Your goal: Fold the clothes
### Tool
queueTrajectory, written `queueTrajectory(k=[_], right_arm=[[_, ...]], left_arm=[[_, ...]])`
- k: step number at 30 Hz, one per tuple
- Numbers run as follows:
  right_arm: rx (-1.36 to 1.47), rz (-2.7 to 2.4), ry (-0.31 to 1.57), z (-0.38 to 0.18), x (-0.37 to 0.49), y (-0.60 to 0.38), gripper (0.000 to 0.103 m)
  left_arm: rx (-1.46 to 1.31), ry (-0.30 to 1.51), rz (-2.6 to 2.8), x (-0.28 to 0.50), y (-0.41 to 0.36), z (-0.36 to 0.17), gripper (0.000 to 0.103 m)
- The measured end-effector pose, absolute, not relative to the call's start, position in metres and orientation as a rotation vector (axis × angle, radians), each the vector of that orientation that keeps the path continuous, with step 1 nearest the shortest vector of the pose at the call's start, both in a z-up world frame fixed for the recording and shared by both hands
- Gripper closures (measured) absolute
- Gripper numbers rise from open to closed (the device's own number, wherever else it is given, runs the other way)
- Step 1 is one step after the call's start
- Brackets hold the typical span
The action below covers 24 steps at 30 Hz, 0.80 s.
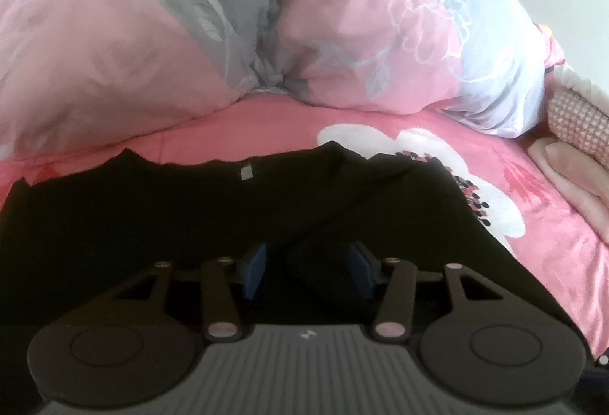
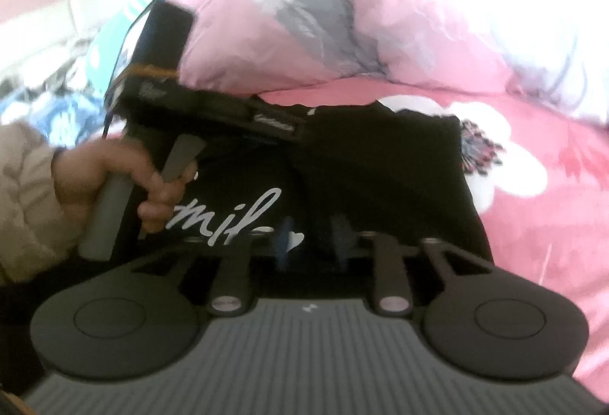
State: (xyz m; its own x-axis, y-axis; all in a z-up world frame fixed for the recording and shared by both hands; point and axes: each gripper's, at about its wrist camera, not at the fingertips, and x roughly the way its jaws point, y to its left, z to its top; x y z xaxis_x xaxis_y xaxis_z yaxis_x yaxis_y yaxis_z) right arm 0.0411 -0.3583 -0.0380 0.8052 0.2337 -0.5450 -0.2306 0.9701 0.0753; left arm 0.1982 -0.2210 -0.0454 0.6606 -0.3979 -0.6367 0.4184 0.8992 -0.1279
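Observation:
A black garment [image 1: 152,217] lies spread on the pink bedsheet [image 1: 552,247], with a small grey label [image 1: 246,172] at its far edge. My left gripper [image 1: 308,268] sits low over the near part of the cloth. Its blue pads [image 1: 255,268] stand well apart, with a soft ridge of black fabric lying loose between them. In the right wrist view the same garment [image 2: 380,164] shows white script lettering [image 2: 228,217] and a small heart. My right gripper [image 2: 312,244] hovers just over that print, blurred, its pads a narrow gap apart and pressing on nothing.
A bulky pink, grey and white floral duvet [image 1: 190,34] is heaped right behind the garment. A checked cushion [image 1: 578,118] and a folded pink cloth [image 1: 571,171] lie at the right. A person's hand [image 2: 110,171] grips the left tool's handle; blue and white clothes [image 2: 57,103] pile up behind it.

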Motion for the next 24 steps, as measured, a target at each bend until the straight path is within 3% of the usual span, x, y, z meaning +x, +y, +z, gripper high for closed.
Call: queueTrajectory(k=[4, 6, 8, 16, 24], right_arm=[[-0.116, 0.204, 0.628, -0.052, 0.054, -0.346, 0.074], [-0.156, 0.176, 0.661, -0.061, 0.06, -0.343, 0.095], [-0.156, 0.158, 0.657, -0.06, 0.058, -0.344, 0.098], [-0.163, 0.187, 0.685, -0.062, 0.047, -0.34, 0.098], [-0.087, 0.26, 0.725, -0.055, 0.044, -0.346, 0.091]], left_arm=[[0.076, 0.701, -0.446, 0.201, -0.227, -0.052, 0.056], [0.089, 0.7, -0.44, 0.202, -0.228, -0.056, 0.057], [0.102, 0.699, -0.435, 0.203, -0.229, -0.058, 0.057], [0.123, 0.69, -0.44, 0.2, -0.228, -0.058, 0.057], [0.168, 0.645, -0.429, 0.19, -0.221, -0.048, 0.057]])
